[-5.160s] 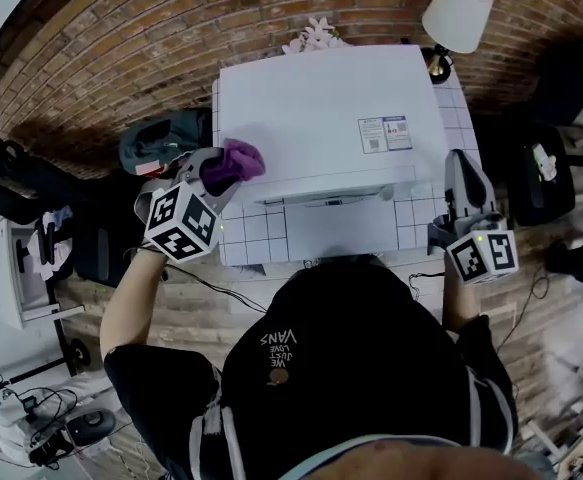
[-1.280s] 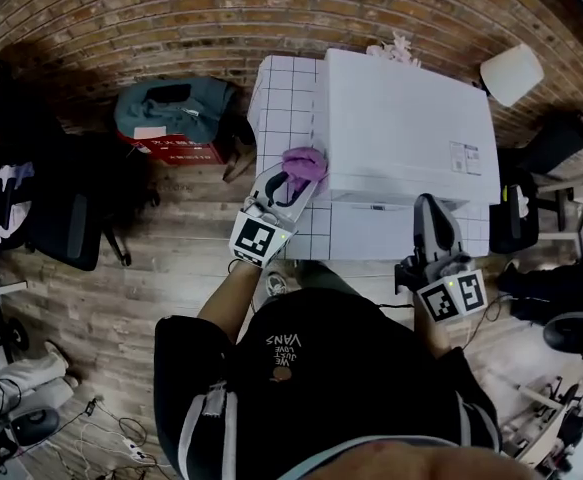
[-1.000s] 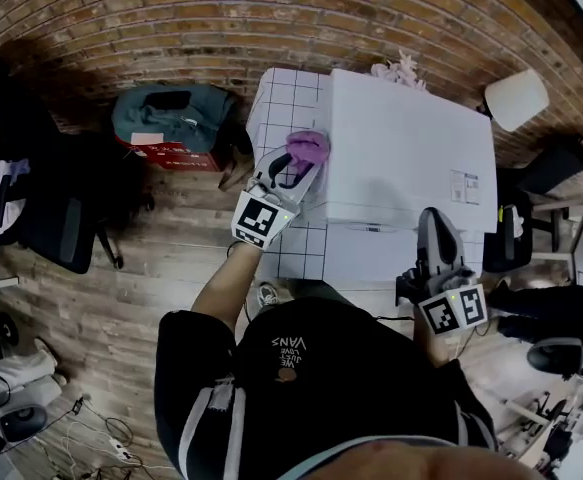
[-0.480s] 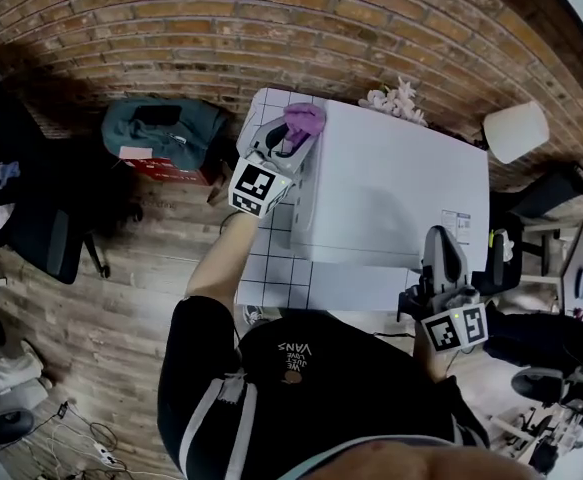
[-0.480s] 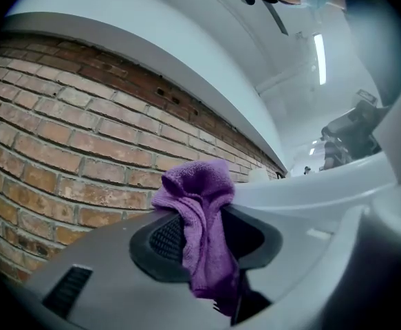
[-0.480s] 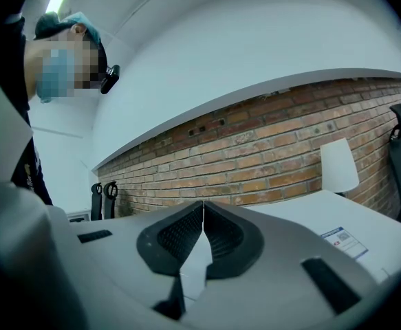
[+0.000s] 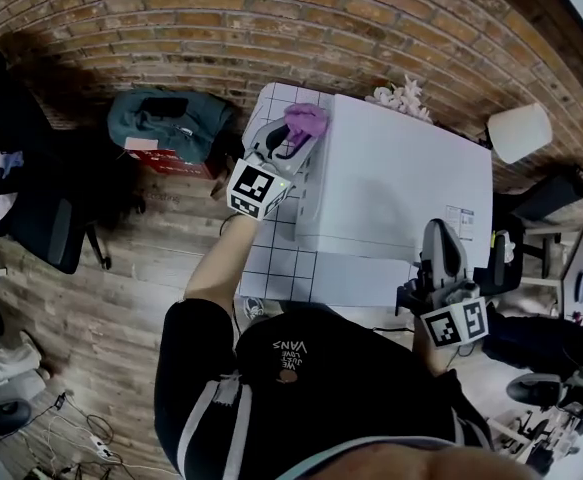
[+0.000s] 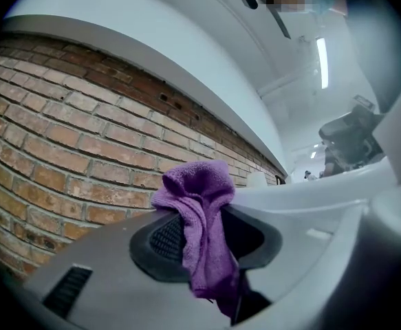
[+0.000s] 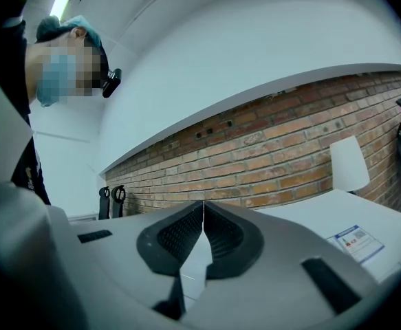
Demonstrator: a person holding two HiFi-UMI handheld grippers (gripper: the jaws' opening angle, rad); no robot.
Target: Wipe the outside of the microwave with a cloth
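- What's the biggest thing in sight?
- A brick wall (image 7: 271, 18) behind the microwave (image 7: 401, 183), and a wooden floor (image 7: 91, 308) to its left. The microwave is a white box sitting on a white tiled worktop (image 7: 271, 263), with bare tiles showing along its left side and front.
- Anything else near it?
- A dark green bag (image 7: 166, 118) lies on the floor, well to the left of the microwave. A white lamp (image 7: 514, 131) stands at its back right corner, and pale flowers (image 7: 399, 96) sit just behind its back edge.
- Where are the two tools?
- The left gripper (image 7: 293, 136) is at the microwave's left edge, near the back corner. The right gripper (image 9: 203, 215) is over the front right part of the microwave. I cannot tell whether it touches the top.
- And their jaws?
- The left gripper's jaws are clamped on a purple cloth (image 7: 307, 119), which bunches up over the tips and hangs down between the pads. The right gripper's jaws are pressed together at the tips with nothing between them.
- So where is the cloth?
- Against the top of the microwave's left side, toward the back.
- Anything smaller?
- A small printed sticker (image 7: 459, 224) lies on the microwave's top, just beyond the right gripper.
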